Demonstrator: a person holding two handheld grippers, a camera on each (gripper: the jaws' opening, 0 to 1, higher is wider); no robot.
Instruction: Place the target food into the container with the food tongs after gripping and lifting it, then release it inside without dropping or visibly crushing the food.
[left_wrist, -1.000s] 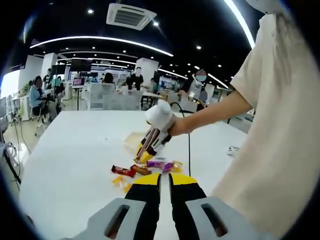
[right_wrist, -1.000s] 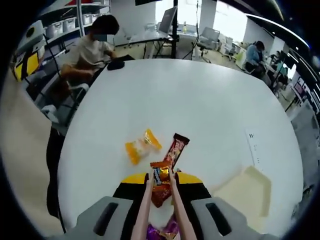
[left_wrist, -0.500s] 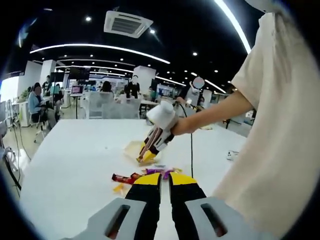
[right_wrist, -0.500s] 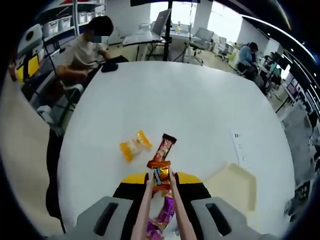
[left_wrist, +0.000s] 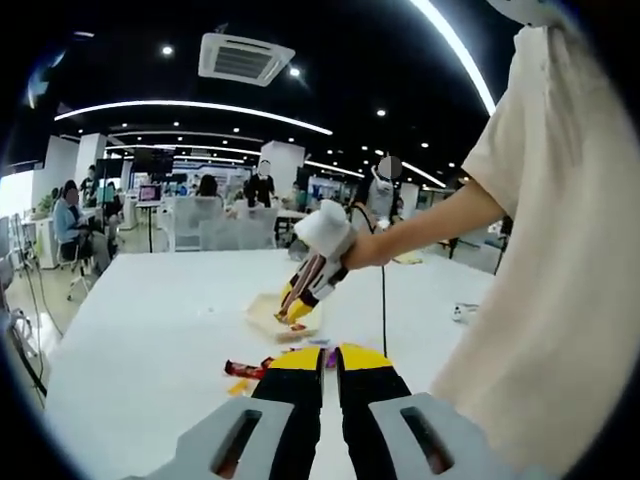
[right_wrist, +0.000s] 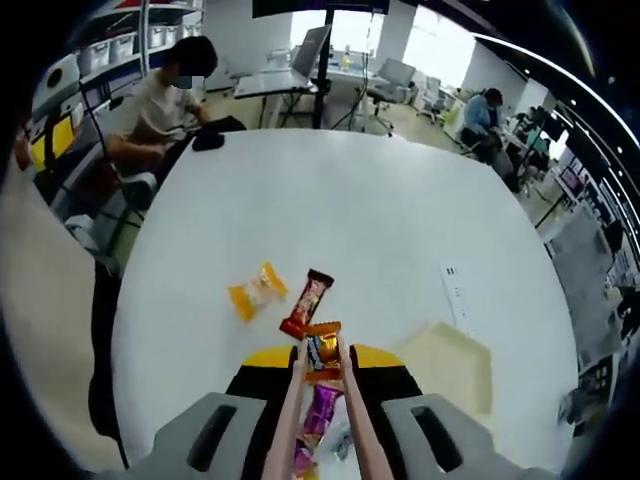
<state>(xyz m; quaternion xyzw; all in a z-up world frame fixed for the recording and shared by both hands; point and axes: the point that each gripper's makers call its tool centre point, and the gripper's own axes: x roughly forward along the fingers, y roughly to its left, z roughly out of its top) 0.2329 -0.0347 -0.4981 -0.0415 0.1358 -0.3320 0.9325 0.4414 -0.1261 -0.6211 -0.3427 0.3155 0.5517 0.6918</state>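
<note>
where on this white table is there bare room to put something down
Most of the round white table is bare: the whole far half beyond the yellow wrapped snack and red snack bar, and the strip between them and the pale shallow container. It is crowded right under the tongs, around the purple wrapped candy.

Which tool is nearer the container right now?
Right. The right tool, with tongs clamping an orange snack, hangs just above the container; the left tool sits back, behind the remaining snacks.
</note>
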